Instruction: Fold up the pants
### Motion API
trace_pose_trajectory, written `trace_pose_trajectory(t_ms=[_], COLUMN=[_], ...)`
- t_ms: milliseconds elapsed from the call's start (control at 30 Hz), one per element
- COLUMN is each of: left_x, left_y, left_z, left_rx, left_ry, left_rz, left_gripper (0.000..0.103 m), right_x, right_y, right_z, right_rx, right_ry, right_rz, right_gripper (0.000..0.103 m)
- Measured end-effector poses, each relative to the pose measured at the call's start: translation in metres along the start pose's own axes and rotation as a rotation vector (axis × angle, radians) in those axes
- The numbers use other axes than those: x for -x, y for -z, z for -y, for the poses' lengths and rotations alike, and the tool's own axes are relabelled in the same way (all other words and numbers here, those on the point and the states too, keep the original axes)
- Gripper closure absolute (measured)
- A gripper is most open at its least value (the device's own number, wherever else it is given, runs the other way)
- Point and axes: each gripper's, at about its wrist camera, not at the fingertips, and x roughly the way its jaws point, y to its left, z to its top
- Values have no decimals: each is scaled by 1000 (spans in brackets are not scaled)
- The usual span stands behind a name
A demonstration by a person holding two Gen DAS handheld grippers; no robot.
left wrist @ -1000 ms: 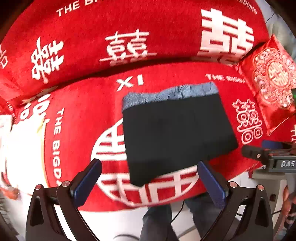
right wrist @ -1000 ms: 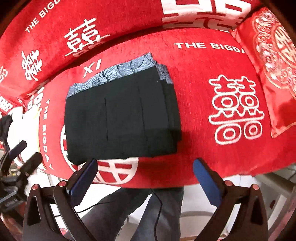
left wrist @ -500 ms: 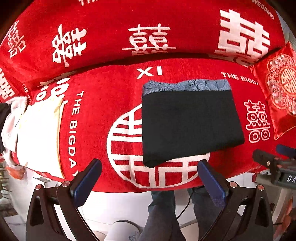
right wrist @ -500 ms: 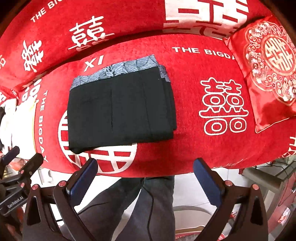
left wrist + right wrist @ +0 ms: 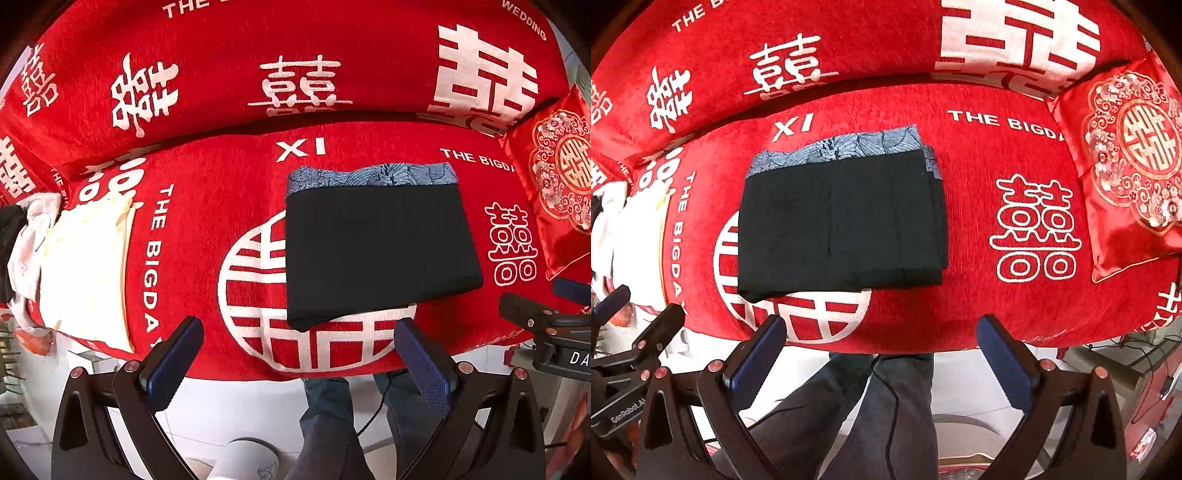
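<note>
The black pants [image 5: 376, 251] lie folded into a neat rectangle on the red sofa seat, with a grey-blue patterned band [image 5: 369, 175] along the far edge. They also show in the right wrist view [image 5: 842, 221]. My left gripper [image 5: 295, 350] is open and empty, held off the seat's front edge, short of the pants. My right gripper [image 5: 879, 343] is open and empty too, also in front of the seat edge. The right gripper shows at the right edge of the left wrist view [image 5: 546, 325], and the left gripper at the left edge of the right wrist view [image 5: 635, 347].
A red sofa cover [image 5: 207, 229] with white characters covers seat and backrest. A red embroidered cushion [image 5: 1134, 155] lies at the right. A pile of pale clothes [image 5: 77, 266] sits at the seat's left end. The person's legs [image 5: 871, 406] stand below.
Both grippers have drawn back from the sofa, so the folded pants look smaller and farther away. The pants have not moved. Both grippers stay open.
</note>
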Motion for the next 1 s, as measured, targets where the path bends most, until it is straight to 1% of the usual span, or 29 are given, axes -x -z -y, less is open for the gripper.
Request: trace_pose_trajectory(t_ms=[1000], left_x=[1], left_y=[-1], left_z=[2], left_rx=[15], left_ry=[1], left_rz=[-6], left_gripper=[0], right_x=[9], right_y=[1], right_z=[-3], right_rx=[11], right_ry=[41], right_rz=[20], right_gripper=[0])
